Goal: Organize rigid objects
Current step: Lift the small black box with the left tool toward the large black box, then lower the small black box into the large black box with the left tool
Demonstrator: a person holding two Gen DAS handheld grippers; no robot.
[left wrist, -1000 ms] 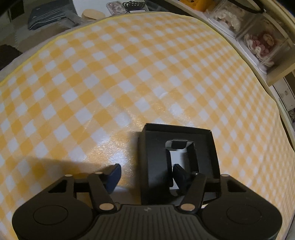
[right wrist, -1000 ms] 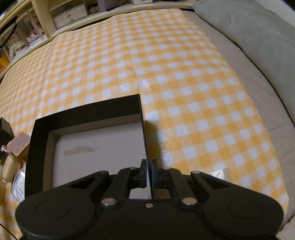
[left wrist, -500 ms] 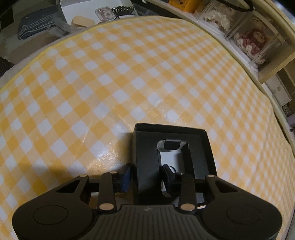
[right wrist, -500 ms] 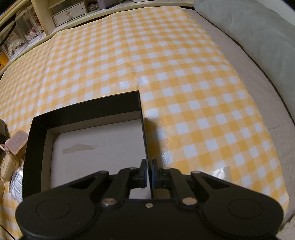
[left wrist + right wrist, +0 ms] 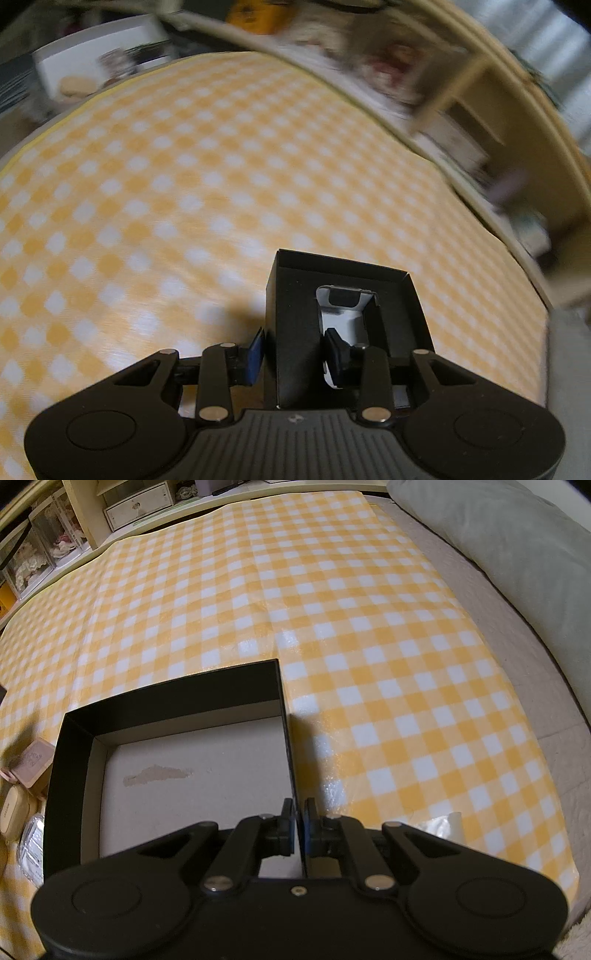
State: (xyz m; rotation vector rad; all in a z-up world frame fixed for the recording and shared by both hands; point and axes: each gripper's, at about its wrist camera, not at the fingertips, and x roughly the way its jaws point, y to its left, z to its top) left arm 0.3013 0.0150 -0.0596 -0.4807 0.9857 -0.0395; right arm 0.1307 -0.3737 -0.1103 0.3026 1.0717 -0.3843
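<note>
While the left tongs (image 5: 297, 350) squeeze one wall of a small black box (image 5: 347, 314), the box hangs a little above the yellow checked cloth (image 5: 184, 184). One pad is outside the wall and the other pad is inside the box. The open side of the box faces up toward the camera. Its long side runs straight away from the tongs. Inside it sits a white holder (image 5: 341, 317) with a dark piece at its far end. The rest of that view is blurry, with shelves (image 5: 461, 110) at the far right.

The right tongs (image 5: 300, 823) are clenched on the thin right wall of a big black box (image 5: 166, 701). This box sits on the cloth near its front edge, open side up, and its pale floor has a brown scuff mark (image 5: 157, 775). Its long side runs left to right. Small pale cases (image 5: 14, 812) lie just beside its left wall. A grey pillow (image 5: 517, 554) lies at the far right.
</note>
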